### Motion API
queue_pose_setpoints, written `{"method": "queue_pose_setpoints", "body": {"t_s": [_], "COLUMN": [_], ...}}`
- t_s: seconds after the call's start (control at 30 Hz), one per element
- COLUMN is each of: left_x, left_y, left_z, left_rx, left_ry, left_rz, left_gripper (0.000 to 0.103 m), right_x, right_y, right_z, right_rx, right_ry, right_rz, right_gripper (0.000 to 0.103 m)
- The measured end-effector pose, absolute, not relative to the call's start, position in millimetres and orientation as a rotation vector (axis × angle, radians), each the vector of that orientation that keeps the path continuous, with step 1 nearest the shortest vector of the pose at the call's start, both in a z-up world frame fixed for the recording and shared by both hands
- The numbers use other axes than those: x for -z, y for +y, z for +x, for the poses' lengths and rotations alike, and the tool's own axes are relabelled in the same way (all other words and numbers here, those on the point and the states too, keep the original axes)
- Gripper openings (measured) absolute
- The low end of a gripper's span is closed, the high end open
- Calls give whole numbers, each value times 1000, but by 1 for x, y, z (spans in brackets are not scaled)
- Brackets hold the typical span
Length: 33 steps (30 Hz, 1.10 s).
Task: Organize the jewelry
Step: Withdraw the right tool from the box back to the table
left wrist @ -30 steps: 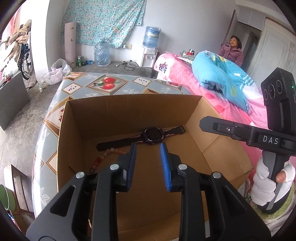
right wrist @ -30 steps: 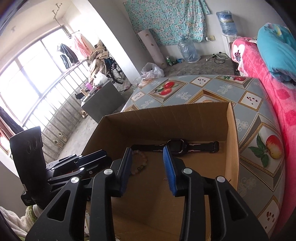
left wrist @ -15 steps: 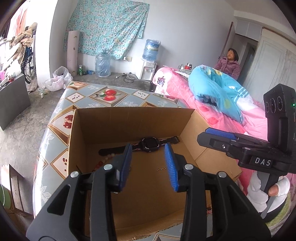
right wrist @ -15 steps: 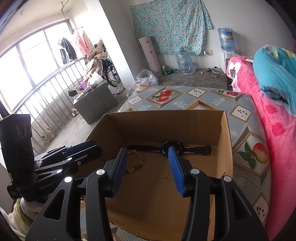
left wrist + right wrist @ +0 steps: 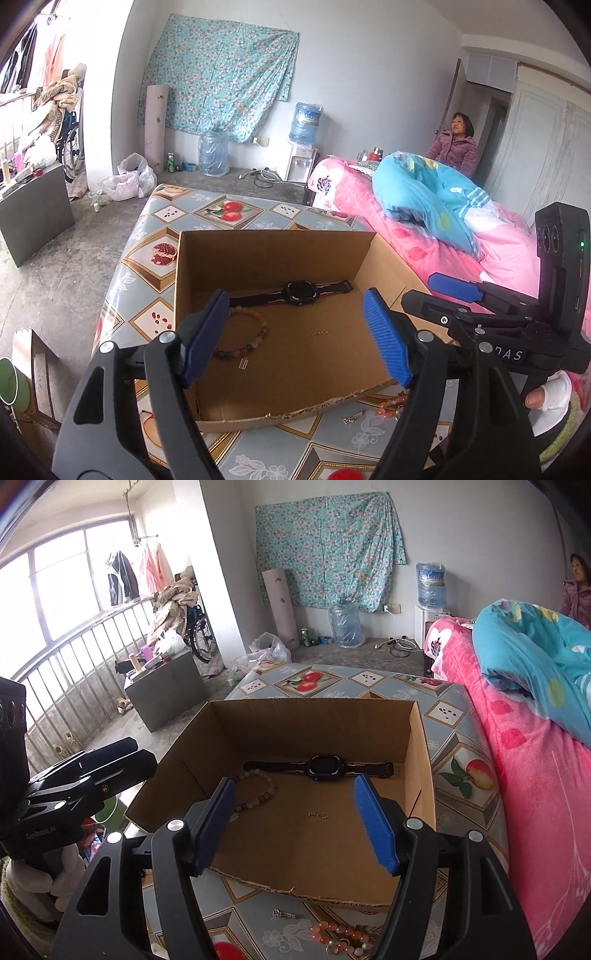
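Left gripper (image 5: 295,339): blue pads stood wide apart and were opening further, nothing between them, touching nothing. It hung above the near edge of the cardboard box (image 5: 266,254). Right gripper (image 5: 301,821): the same, jaws apart and opening, empty, above the same near edge. Each gripper showed in the other's view, held in a white-gloved hand (image 5: 550,402).

Inside the box, against the far wall: a black watch (image 5: 300,292) lying flat with its strap stretched along that wall. Toward the box's left wall: a beaded bracelet (image 5: 243,334) in a loose ring, with a small silver tag (image 5: 242,363) just beside it on the near side. Near the middle of the box floor: a thin gold chain (image 5: 317,333), well apart from the bracelet.

The near wall of the box was torn ragged. Outside it, on the table by the near edge: a second beaded bracelet (image 5: 340,938) in pink and orange, a small silver piece (image 5: 283,914) to its left, and a red round object (image 5: 225,950), partly cut off.

The table (image 5: 454,746) carried a blue-grey oilcloth printed with fruit panels; the box sat toward its near end. Along the table's right edge ran a bed with pink bedding (image 5: 524,775) and a bunched blue quilt (image 5: 532,646). A person in a purple jacket (image 5: 456,147) sat beyond the bed. Back wall: a floral cloth (image 5: 218,77) hung up, a water dispenser (image 5: 303,147), a spare water jug (image 5: 213,149) on the concrete floor. Left side: window with railing (image 5: 74,657), hanging clothes, a wheelchair.
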<state>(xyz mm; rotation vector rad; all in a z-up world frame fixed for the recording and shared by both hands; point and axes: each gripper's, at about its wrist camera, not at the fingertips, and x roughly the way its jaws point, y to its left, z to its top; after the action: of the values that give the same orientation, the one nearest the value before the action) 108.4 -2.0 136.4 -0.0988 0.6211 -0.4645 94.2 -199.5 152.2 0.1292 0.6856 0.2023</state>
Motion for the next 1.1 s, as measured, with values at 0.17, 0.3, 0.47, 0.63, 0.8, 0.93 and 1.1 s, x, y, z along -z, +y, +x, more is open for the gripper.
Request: {"method": "queue_pose_setpoints", "body": {"t_s": [0.17,0.3,0.47,0.63,0.8,0.93,1.1], "left_x": [-143,-144,-134,-108,-70,-36,-4], "left_y": [9,14,17,18,12,7,-5], "left_z": [89,74,56,39,31,33,39], "left_rx": [444,421,398,374,314,267,257], "left_ry": [595,580,596,652,727,792,854], "left_rz": [-102,-86,-64,-46,6,37,90], "left_gripper": [80,82,84,84,84,84,84], "right_x": [-157,-158,-147,-126,-89,-63,-34], "right_y": [-191,-184,-174,-163,-160,-164,-172], "right_z": [71,50,24,-3,-23,-33,-34], "right_rx": [-196,-194,-210,-229,-213,-149,-65], "right_ry": [655,636,653,697,775,805,851], "right_rz": [87,48,25,2,3,16,48], "right_gripper": [71,74,75,79,80,80,80]}}
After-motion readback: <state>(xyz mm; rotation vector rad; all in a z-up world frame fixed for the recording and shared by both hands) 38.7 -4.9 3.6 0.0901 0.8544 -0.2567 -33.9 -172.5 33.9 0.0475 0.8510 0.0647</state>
